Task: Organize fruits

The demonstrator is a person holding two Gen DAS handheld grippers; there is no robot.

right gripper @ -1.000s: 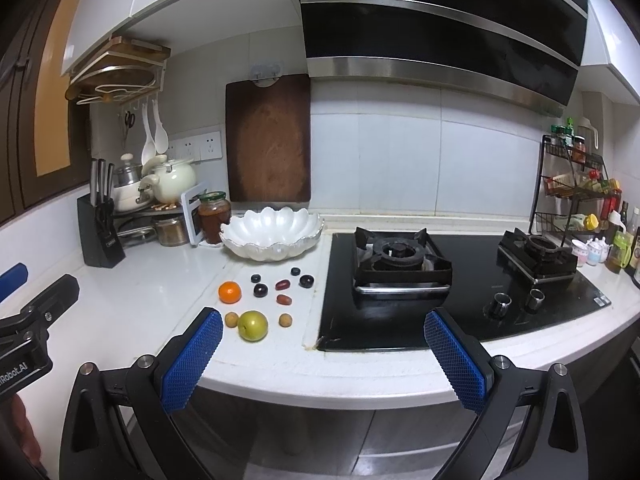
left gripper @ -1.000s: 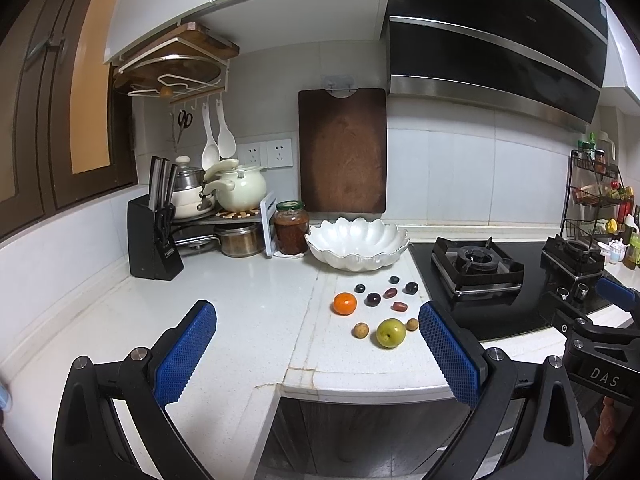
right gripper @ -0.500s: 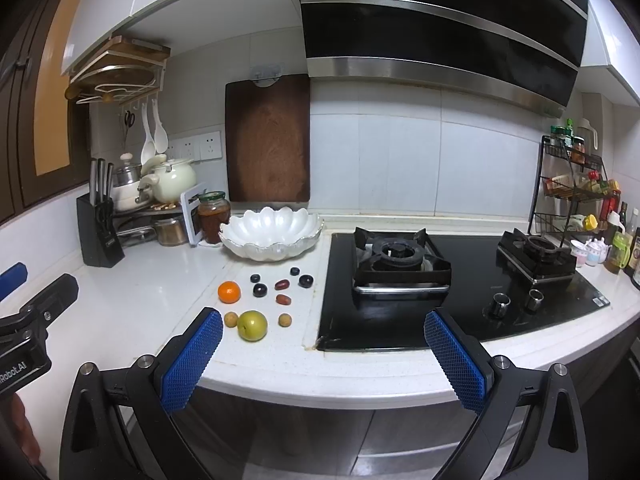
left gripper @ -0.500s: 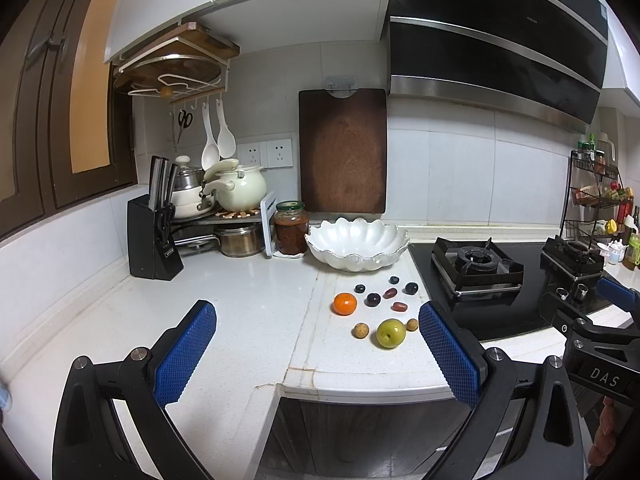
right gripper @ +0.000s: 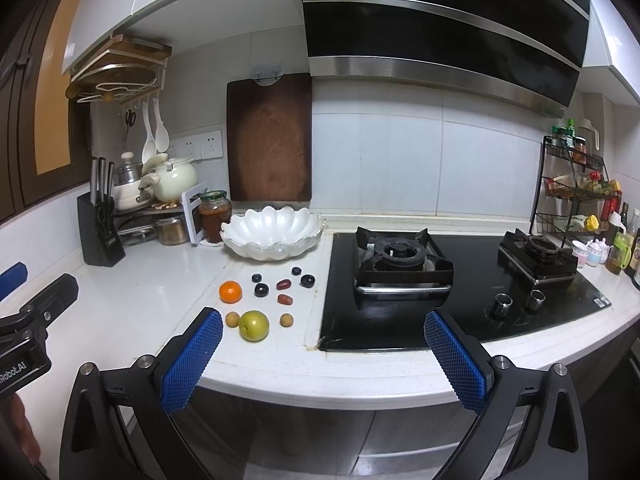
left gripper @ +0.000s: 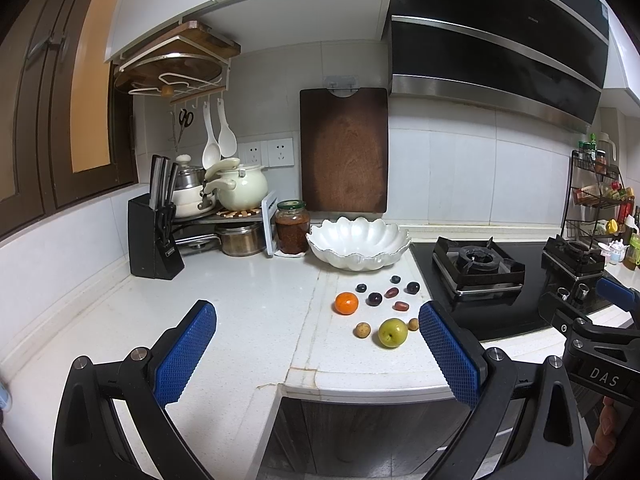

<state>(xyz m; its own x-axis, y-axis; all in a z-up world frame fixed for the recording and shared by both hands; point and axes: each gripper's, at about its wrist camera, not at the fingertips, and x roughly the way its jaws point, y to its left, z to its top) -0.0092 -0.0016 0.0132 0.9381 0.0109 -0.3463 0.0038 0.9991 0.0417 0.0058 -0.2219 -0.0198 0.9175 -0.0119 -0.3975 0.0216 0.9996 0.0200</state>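
Left wrist view: the left gripper point(left gripper: 316, 348) hangs back from the counter edge with its blue pads spread wide and nothing between them, framed just as it was a second ago. Right wrist view shows the right gripper point(right gripper: 322, 354) likewise spread apart and empty, also unmoved over that second.

On the white countertop point(left gripper: 240, 312) the fruits lie loose and unchanged in place: a mandarin point(left gripper: 346, 303) to the left, a green apple point(left gripper: 393, 333) nearest the edge with two small tan longans point(left gripper: 362, 330) flanking it, and behind them dark grapes point(left gripper: 375, 299) and two reddish dates point(left gripper: 401, 306). All sit apart from one another, between the scalloped white bowl point(left gripper: 359, 240) and the counter edge, just left of the black gas hob point(left gripper: 480, 280). No fruit shows in the bowl. A jar of red preserve point(left gripper: 292, 228) stands just left of the bowl.
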